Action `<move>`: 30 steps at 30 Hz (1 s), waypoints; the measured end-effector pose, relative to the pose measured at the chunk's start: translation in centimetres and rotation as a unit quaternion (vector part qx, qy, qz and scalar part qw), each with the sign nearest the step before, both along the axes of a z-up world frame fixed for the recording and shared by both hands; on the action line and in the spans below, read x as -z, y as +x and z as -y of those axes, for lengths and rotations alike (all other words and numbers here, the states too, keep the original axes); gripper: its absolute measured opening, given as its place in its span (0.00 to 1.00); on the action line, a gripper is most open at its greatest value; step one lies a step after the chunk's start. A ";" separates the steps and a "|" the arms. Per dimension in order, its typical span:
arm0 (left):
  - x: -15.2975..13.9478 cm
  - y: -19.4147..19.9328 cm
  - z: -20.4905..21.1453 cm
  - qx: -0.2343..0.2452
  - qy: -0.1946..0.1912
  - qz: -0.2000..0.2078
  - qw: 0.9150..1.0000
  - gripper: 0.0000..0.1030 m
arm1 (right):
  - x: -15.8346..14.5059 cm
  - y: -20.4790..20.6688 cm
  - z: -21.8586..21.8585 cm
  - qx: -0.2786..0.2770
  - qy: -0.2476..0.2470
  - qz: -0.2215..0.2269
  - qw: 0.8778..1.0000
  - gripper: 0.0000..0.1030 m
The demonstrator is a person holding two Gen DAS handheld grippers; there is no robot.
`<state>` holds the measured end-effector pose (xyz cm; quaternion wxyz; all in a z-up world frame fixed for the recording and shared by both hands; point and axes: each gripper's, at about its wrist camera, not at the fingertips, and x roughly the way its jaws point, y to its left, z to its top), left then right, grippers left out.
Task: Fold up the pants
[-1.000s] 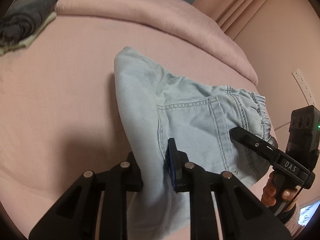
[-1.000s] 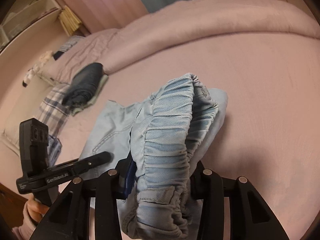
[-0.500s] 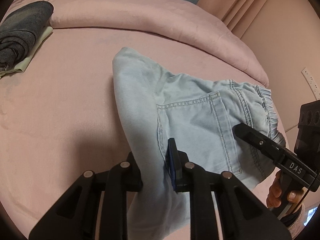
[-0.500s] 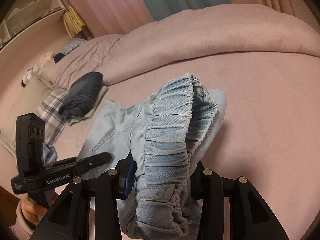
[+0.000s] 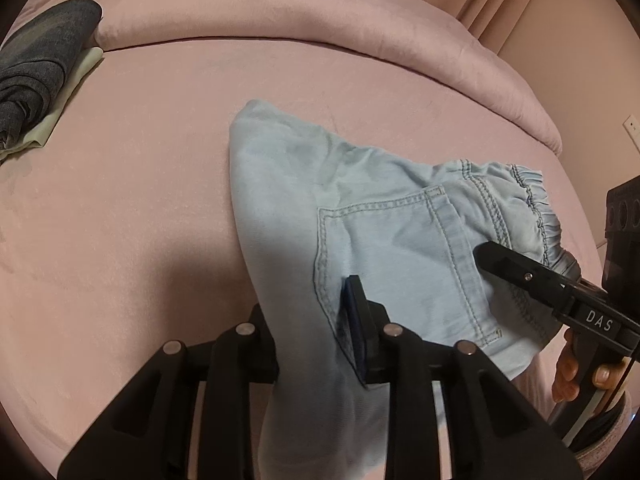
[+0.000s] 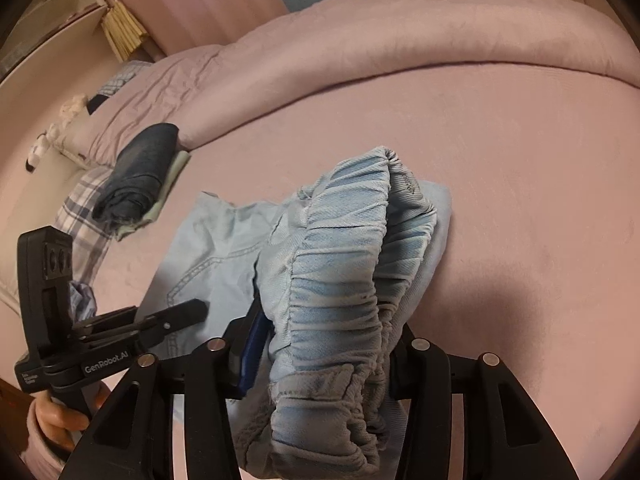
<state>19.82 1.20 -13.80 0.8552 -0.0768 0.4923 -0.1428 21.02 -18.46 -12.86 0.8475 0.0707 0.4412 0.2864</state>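
Light blue denim pants (image 5: pixel 372 216) lie partly folded on the pink bed, back pocket up. My left gripper (image 5: pixel 312 320) is shut on the pants' near fabric edge and lifts it. My right gripper (image 6: pixel 324 344) is shut on the bunched elastic waistband (image 6: pixel 344 280) and holds it above the bed. The right gripper also shows at the right of the left wrist view (image 5: pixel 532 276), and the left gripper at the left of the right wrist view (image 6: pixel 168 320). The far folded end of the pants (image 5: pixel 256 120) rests on the bed.
A folded dark denim garment (image 5: pixel 36 68) on a pale cloth lies at the far left; it also shows in the right wrist view (image 6: pixel 140 172). A rolled pink duvet (image 5: pixel 320 12) runs along the back. A plaid pillow (image 6: pixel 80 212) lies by the headboard.
Both grippers have moved forward over the bed with the pants still held. The folded dark garment sits nearer in both views. Both grips are unchanged.
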 end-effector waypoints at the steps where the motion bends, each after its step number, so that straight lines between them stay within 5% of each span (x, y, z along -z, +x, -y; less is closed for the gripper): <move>1: 0.1 0.0 0.0 0.000 0.004 0.001 1.000 0.28 | 0.1 0.0 0.0 0.001 -0.004 -0.002 1.000 0.51; 5: 0.0 0.2 0.3 0.001 0.018 0.004 1.000 0.34 | 0.4 0.1 0.0 0.007 -0.018 -0.008 1.000 0.56; 9: 0.2 0.1 -0.2 -0.014 0.047 0.008 0.999 0.58 | 0.6 0.2 0.4 0.014 -0.032 -0.019 0.999 0.64; 20: -0.6 -1.1 -1.6 -0.029 0.074 0.020 0.997 0.68 | -1.1 -1.2 3.5 0.036 -0.018 0.001 0.999 0.66; 30: 1.0 0.1 -1.6 -0.046 0.080 0.000 0.996 0.81 | 1.8 -0.3 2.9 0.060 -0.062 -0.017 0.996 0.72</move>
